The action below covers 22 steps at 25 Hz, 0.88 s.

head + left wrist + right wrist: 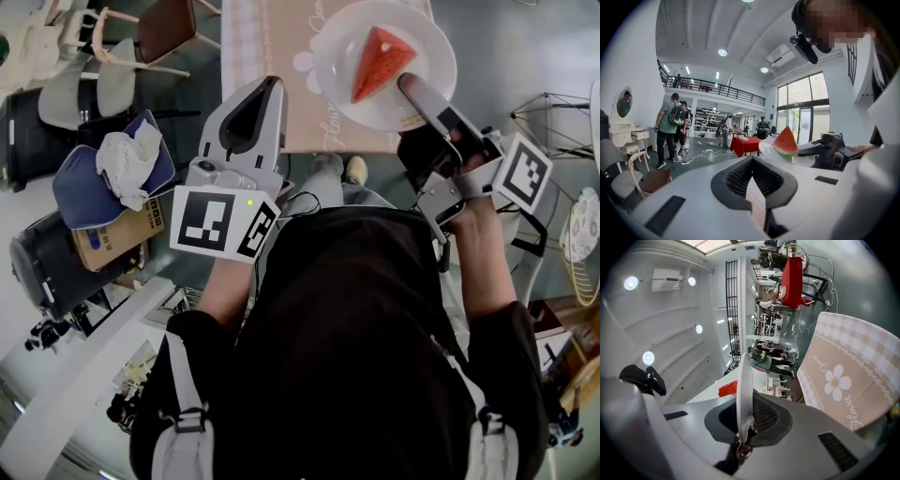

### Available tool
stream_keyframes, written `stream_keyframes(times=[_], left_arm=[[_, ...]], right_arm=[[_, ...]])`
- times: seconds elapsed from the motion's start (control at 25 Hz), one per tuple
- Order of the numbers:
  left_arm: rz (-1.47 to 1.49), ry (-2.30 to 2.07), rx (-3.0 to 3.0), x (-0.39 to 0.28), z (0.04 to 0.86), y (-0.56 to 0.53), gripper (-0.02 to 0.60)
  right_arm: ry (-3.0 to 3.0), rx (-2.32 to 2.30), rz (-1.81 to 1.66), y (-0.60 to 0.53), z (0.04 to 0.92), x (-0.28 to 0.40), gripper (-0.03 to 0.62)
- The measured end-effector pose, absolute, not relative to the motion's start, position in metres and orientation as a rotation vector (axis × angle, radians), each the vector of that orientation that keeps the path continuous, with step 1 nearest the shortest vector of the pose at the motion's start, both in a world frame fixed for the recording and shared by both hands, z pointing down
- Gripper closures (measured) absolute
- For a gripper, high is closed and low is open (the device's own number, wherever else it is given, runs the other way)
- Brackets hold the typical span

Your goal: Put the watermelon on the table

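Over the table (267,56) edge: right gripper (410,86) clamped on plate (333,56) rim, watermelon (380,61) aboard.
Advised: keep the plate level and set it well inboard; left gripper (264,94) has its jaws together, empty.

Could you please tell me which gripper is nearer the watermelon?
Right. The right gripper clamps the plate beside the watermelon; the left gripper sits apart, left of the plate.

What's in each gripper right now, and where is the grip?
The right gripper is shut on the rim of the white plate, on the side nearest the person; the watermelon slice lies on it. The left gripper holds nothing.
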<state>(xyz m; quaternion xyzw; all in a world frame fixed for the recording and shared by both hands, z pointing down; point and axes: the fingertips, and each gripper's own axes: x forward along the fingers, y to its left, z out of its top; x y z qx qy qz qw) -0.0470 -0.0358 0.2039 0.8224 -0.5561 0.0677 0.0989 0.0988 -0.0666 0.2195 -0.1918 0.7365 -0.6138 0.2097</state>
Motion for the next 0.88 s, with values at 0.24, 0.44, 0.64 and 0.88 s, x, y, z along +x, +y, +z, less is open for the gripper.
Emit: stream_keyframes(times=[0.24, 0.44, 0.64, 0.88], left_arm=[[0.195, -1.616, 2.426, -0.06, 0.211, -0.053, 0.572], [0.19, -1.593, 2.426, -0.07, 0.216, -0.07, 0.572], [0.179, -1.573, 2.426, -0.082, 0.218, -0.087, 0.572], [0.179, -1.553, 2.435, -0.092, 0.22, -0.11, 0.572]], right_arm=[[2.046, -0.556, -1.72, -0.079, 0.223, 0.085, 0.574], [2.035, -0.577, -1.725, -0.092, 0.227, 0.075, 0.574], [2.027, -0.59, -1.72, -0.106, 0.227, 0.063, 0.574], [2.015, -0.599, -1.723, -0.123, 0.229, 0.053, 0.574]])
